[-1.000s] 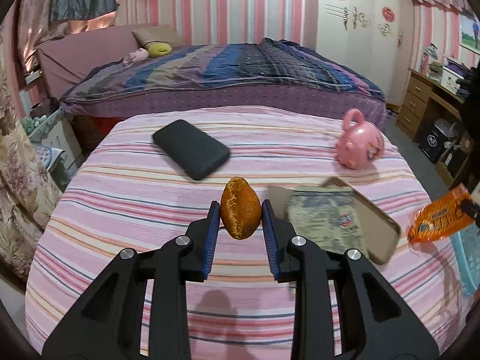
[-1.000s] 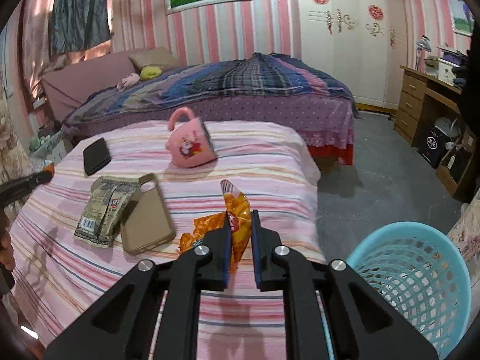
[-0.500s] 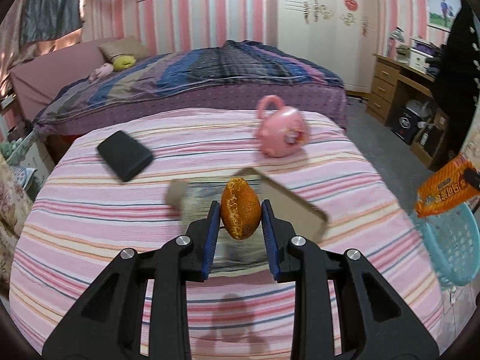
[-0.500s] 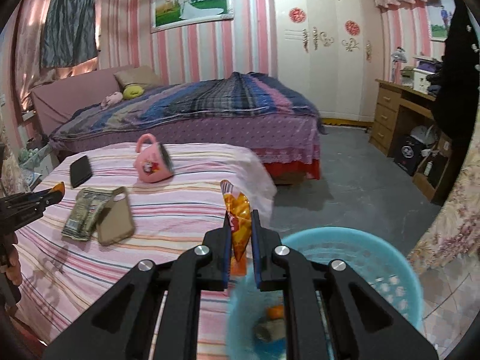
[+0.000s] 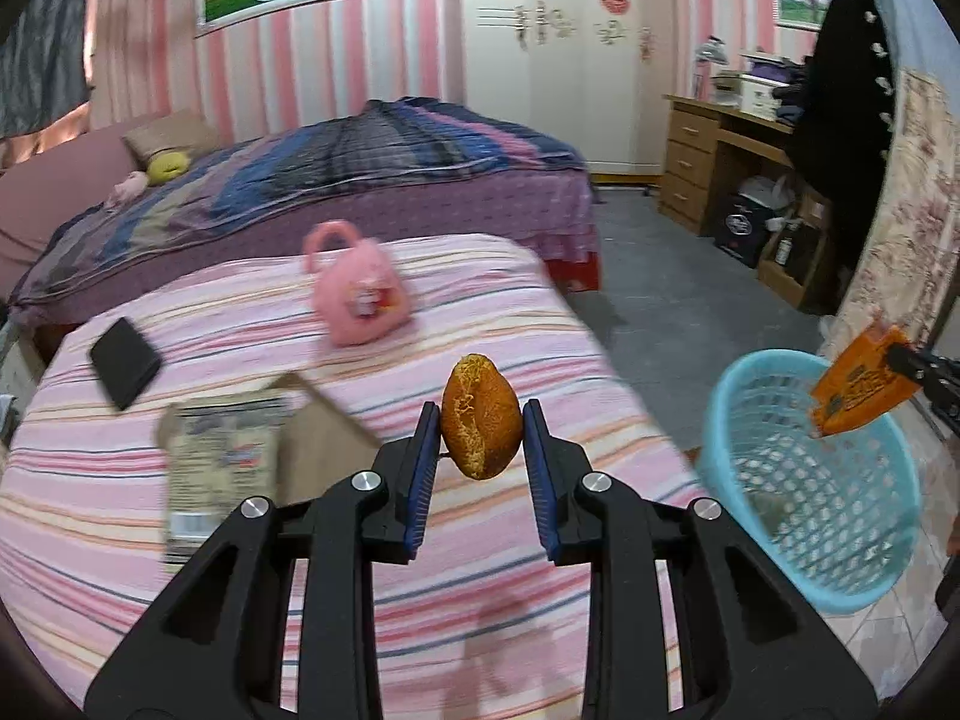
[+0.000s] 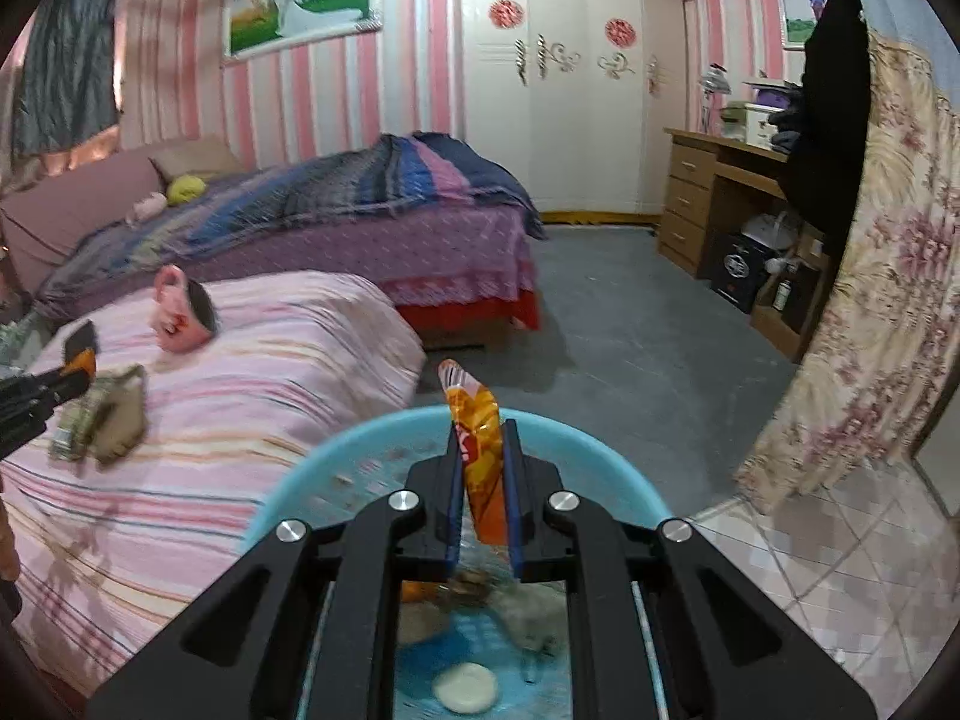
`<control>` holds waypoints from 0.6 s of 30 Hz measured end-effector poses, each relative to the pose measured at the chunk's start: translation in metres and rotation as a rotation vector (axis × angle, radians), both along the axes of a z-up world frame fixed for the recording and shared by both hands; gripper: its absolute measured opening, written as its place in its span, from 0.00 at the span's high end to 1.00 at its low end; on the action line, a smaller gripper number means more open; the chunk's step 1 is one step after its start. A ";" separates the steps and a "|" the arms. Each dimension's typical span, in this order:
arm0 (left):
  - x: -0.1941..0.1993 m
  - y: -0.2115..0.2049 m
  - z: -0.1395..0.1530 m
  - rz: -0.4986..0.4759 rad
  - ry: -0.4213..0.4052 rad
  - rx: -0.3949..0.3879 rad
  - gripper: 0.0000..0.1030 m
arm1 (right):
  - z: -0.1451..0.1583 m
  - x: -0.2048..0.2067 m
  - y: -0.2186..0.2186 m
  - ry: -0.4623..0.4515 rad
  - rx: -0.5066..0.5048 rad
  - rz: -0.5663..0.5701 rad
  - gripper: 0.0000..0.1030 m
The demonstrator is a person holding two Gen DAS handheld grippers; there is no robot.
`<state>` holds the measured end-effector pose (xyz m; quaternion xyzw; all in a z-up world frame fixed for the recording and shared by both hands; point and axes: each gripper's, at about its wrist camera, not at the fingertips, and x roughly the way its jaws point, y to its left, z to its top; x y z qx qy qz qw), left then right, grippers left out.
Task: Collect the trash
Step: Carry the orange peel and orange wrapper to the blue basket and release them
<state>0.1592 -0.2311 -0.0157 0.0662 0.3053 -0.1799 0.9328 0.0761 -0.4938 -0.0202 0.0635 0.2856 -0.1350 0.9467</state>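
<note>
Left claw point(image 5: 481, 444) grips the orange peel point(image 5: 480, 433) above the striped bed point(image 5: 180, 540). Right claw point(image 6: 483, 495) clamps the orange wrapper point(image 6: 477, 450) over the blue basket point(image 6: 600, 450).

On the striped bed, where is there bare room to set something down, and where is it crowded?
Bare: the near stripes of the bed below the snack packet, and the right edge beyond the pink mug. Crowded: the left middle, with the black phone, packet and tan phone case.

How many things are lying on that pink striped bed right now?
4: a pink mug tipped on its side at the far end, a black phone towards the left, and a printed packet resting against a tan phone case. Others may be hidden.
</note>
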 end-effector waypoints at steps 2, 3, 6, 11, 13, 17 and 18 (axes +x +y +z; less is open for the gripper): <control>-0.004 -0.021 -0.004 -0.035 0.015 -0.020 0.74 | 0.000 -0.006 -0.010 -0.006 0.006 -0.015 0.89; -0.006 -0.030 -0.006 -0.050 0.020 -0.022 0.74 | -0.001 -0.009 -0.014 -0.008 0.009 -0.024 0.89; -0.015 -0.061 -0.012 -0.089 0.014 0.002 0.74 | -0.006 -0.015 -0.022 0.008 -0.002 -0.051 0.89; -0.029 -0.107 -0.013 -0.162 0.010 -0.004 0.74 | -0.010 -0.020 -0.036 0.005 -0.008 -0.065 0.89; -0.032 -0.120 -0.012 -0.184 0.006 -0.005 0.74 | -0.012 -0.022 -0.042 0.005 0.002 -0.070 0.89; -0.035 -0.137 -0.010 -0.212 0.009 -0.003 0.71 | -0.013 -0.024 -0.048 0.014 0.009 -0.077 0.89; -0.034 -0.140 -0.009 -0.220 0.012 0.001 0.62 | -0.012 -0.023 -0.046 0.016 0.009 -0.078 0.89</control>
